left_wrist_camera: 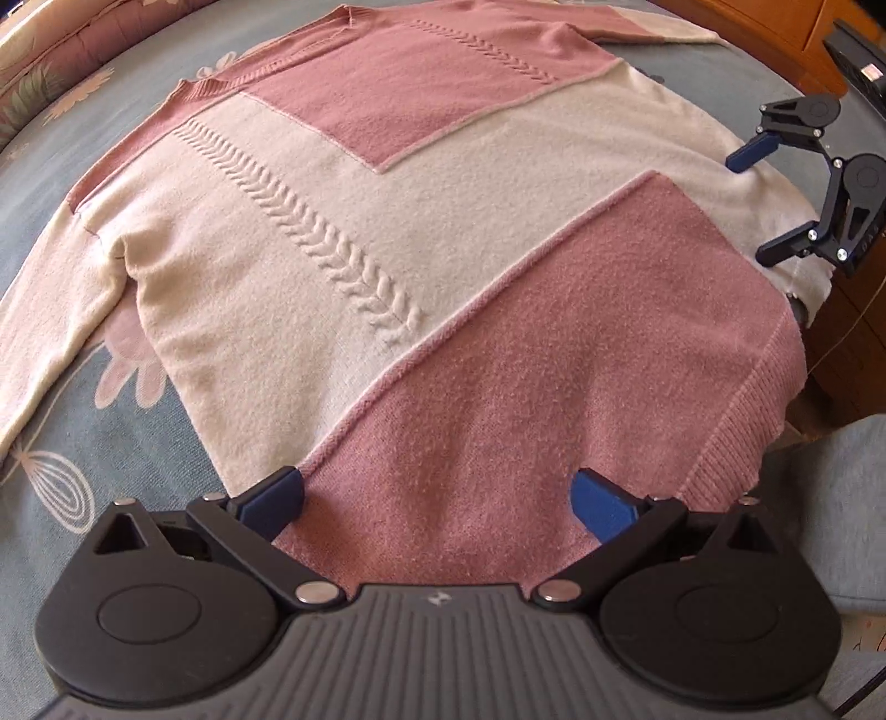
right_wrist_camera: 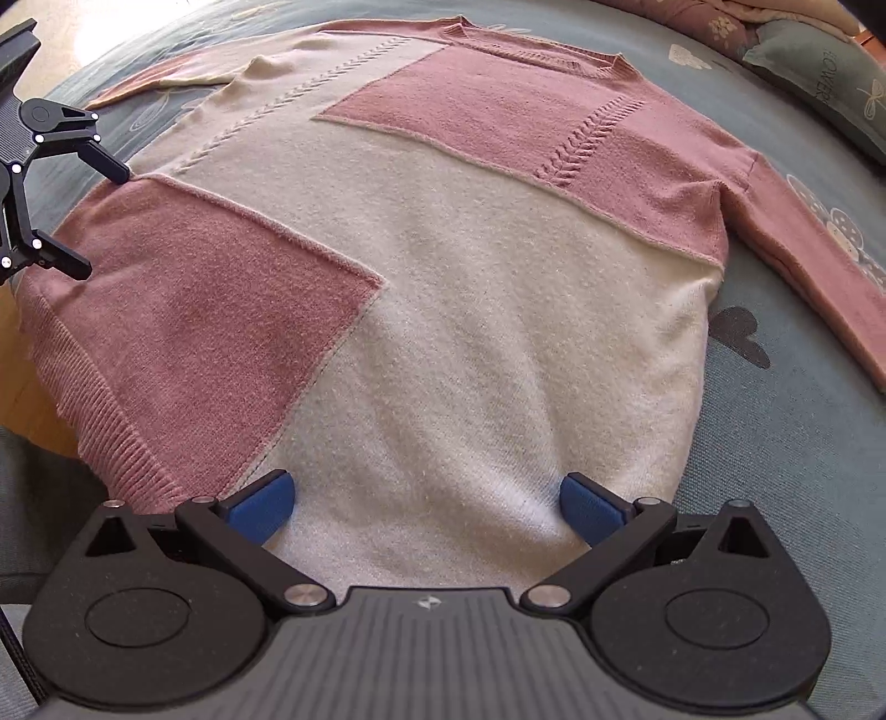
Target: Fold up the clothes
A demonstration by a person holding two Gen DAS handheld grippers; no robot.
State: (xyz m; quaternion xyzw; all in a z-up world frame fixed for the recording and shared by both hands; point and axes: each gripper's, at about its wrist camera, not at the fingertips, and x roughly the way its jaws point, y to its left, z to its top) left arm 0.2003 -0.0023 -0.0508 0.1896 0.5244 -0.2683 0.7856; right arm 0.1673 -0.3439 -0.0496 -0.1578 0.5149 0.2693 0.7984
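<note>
Both tongs spread wide, nothing held. Left gripper (left_wrist_camera: 437, 498) sits over the pink hem panel, right gripper (right_wrist_camera: 426, 507) over the cream hem panel, both at the near edge of the sweater (left_wrist_camera: 387, 232).

Sweater lies flat, spread out on the blue floral bedspread (left_wrist_camera: 50, 487), filling most of it. Long axis runs hem to collar: ribbed hem (left_wrist_camera: 736, 421) nearest the grippers, collar (right_wrist_camera: 531, 50) at the far end, pointing away. Pink and cream blocks, two cable-knit stripes running along the axis.

Sleeves out to both sides: cream sleeve (left_wrist_camera: 50, 315) trails down the left side, pink sleeve (right_wrist_camera: 819, 266) down the right side, both lying on the bedspread.

Hem corner on the left-gripper side hangs over the bed edge. Pillow (right_wrist_camera: 819, 72) at the far right corner beyond the collar. Wooden furniture (left_wrist_camera: 775, 22) past the bed.
</note>
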